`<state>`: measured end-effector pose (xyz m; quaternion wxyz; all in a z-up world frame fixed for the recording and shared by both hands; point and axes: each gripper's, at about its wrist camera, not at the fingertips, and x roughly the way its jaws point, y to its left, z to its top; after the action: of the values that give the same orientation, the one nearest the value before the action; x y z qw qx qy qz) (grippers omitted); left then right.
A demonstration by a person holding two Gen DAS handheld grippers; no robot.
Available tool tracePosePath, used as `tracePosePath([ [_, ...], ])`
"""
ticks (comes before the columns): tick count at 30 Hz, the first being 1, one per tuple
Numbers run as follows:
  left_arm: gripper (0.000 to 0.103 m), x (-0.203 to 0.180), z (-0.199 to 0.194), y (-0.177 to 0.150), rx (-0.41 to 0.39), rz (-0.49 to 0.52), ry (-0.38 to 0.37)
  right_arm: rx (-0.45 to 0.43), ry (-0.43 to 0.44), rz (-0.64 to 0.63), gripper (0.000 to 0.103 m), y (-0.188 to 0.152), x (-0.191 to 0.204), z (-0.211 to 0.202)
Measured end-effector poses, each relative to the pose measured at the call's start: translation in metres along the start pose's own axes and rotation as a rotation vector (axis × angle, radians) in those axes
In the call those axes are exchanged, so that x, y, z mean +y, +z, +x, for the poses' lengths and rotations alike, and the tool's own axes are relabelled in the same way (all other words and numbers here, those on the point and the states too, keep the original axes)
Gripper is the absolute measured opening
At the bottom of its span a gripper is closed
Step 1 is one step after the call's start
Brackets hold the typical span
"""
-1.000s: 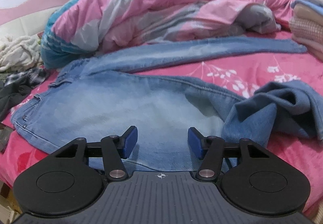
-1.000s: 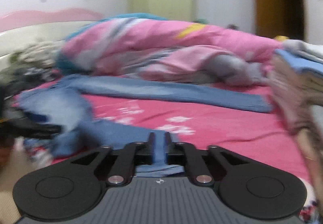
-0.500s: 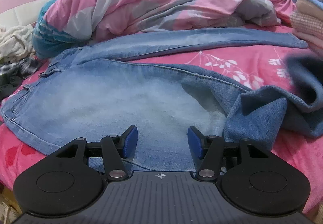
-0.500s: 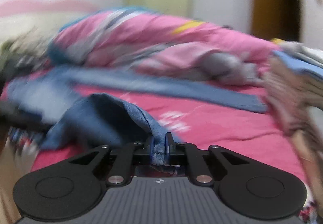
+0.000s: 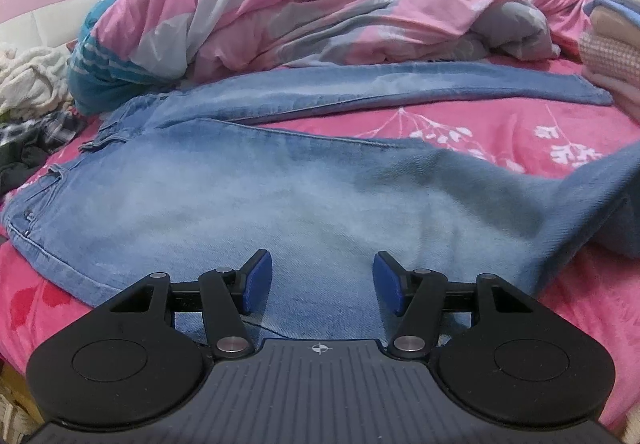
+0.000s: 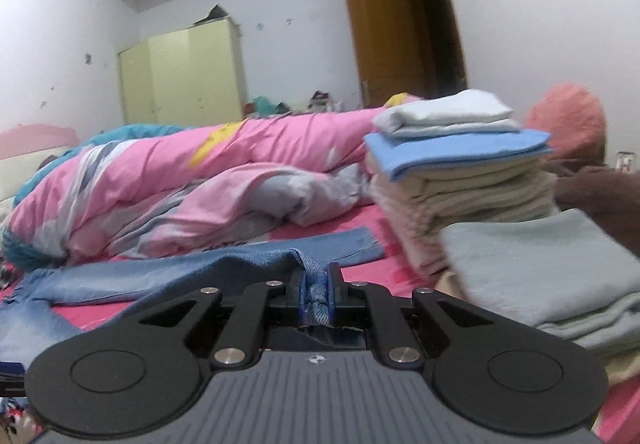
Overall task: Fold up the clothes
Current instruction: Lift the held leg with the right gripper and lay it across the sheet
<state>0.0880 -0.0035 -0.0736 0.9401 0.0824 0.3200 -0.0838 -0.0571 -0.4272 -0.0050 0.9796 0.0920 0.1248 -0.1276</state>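
A pair of light blue jeans (image 5: 224, 196) lies spread on the pink bedsheet (image 5: 500, 132), waistband at the left, one leg stretched along the back. My left gripper (image 5: 322, 282) hovers open over the thigh of the near leg, with only flat denim below its blue pads. In the right wrist view my right gripper (image 6: 316, 290) is shut on the hem of the near jeans leg (image 6: 316, 292), and the denim trails off to the left. That leg rises toward the right edge in the left wrist view.
A rumpled pink quilt (image 5: 320, 0) fills the back of the bed. A stack of folded clothes (image 6: 460, 172) and a folded grey-green item (image 6: 552, 268) stand at the right. Loose white and checked garments (image 5: 32, 92) lie at the left. A wardrobe (image 6: 180, 76) and door (image 6: 400, 28) are behind.
My right gripper has closed on the near leg's hem and carried it up and to the right, pulling the bunched leg straighter. The left gripper has stayed in place, open.
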Motion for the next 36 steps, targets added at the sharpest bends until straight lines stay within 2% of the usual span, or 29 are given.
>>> tracePosePath([
  [4, 0.059, 0.001, 0.001, 0.002, -0.002, 0.0, 0.006, -0.042, -0.013, 0.021, 0.01, 0.006, -0.014, -0.009],
  [8, 0.06, 0.002, 0.004, 0.004, 0.0, -0.004, 0.011, -0.083, 0.082, 0.011, 0.01, 0.03, -0.014, 0.009],
  [12, 0.06, 0.002, 0.004, 0.005, 0.003, -0.016, 0.016, -0.176, 0.205, -0.086, 0.01, 0.067, 0.009, 0.036],
  [14, 0.06, 0.001, 0.003, 0.004, 0.0, -0.013, 0.019, -0.233, 0.258, -0.124, 0.01, 0.074, 0.013, 0.033],
  [16, 0.06, 0.002, 0.003, 0.004, -0.001, -0.011, 0.018, -0.262, 0.255, -0.172, 0.01, 0.066, 0.011, 0.022],
  [19, 0.06, 0.003, 0.005, 0.004, 0.001, -0.009, 0.016, -0.196, 0.203, -0.194, 0.01, 0.033, -0.011, 0.006],
  [22, 0.06, 0.004, 0.005, 0.004, 0.001, -0.01, 0.012, -0.029, 0.176, -0.104, 0.011, -0.018, -0.049, -0.006],
  [25, 0.06, 0.005, 0.005, 0.004, 0.002, -0.01, 0.009, 0.136, 0.101, -0.008, 0.012, -0.066, -0.076, -0.018],
  [27, 0.06, 0.005, 0.005, 0.004, 0.002, -0.008, 0.008, 0.215, 0.074, 0.052, 0.019, -0.084, -0.088, -0.024],
  [29, 0.06, 0.005, 0.004, 0.004, 0.003, -0.006, 0.007, 0.234, 0.042, 0.07, 0.026, -0.086, -0.094, -0.032],
  [32, 0.06, 0.004, 0.003, 0.004, -0.001, 0.0, 0.013, 0.198, 0.035, 0.12, 0.036, -0.075, -0.106, -0.047],
  [36, 0.06, 0.003, 0.0, 0.008, -0.011, 0.009, 0.018, 0.149, 0.073, 0.331, 0.042, -0.064, -0.132, -0.054],
])
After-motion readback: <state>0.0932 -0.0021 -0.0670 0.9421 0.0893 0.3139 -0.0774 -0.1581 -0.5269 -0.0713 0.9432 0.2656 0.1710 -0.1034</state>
